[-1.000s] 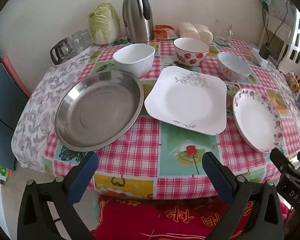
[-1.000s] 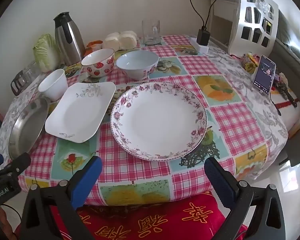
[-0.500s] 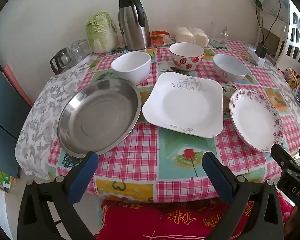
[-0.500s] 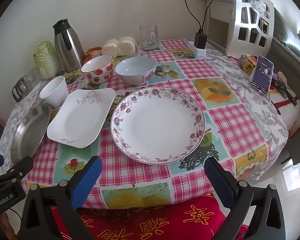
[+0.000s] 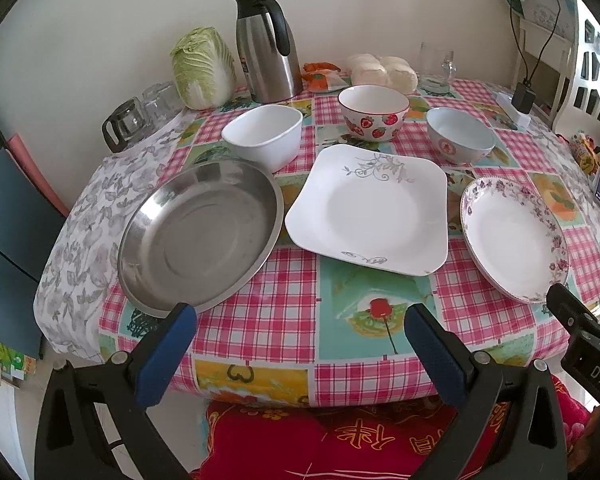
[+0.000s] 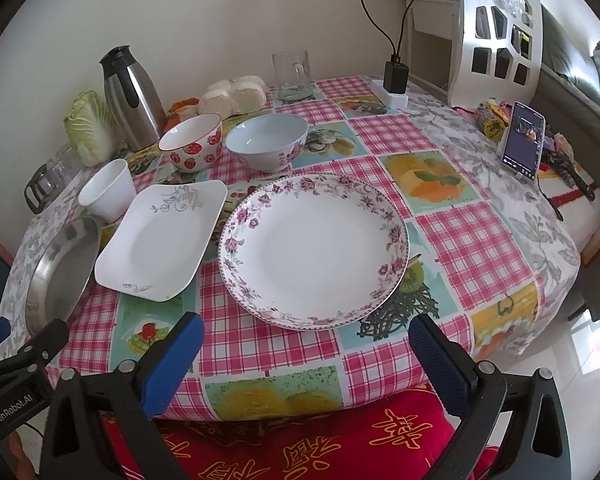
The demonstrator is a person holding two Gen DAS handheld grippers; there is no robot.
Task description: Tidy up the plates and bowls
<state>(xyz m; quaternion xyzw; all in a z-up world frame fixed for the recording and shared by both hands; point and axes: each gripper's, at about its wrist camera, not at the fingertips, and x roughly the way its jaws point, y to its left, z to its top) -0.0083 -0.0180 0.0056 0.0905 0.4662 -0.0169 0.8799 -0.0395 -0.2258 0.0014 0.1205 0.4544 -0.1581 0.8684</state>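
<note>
Steel thermos (image 5: 269,46), cabbage (image 5: 202,67) behind bowls — grippers apart, empty.

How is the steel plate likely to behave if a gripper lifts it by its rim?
The steel plate looks thin and stiff, so probably light and unlikely to break. Its shiny, sloped rim may slip between fingers. Held at one edge, the wide plate would probably sag downward.

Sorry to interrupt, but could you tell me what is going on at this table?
A person holds the left hand-held gripper and right hand-held gripper open at the table's near edge, touching nothing. The steel plate, square plate, floral plate and three bowls sit unstacked.
</note>
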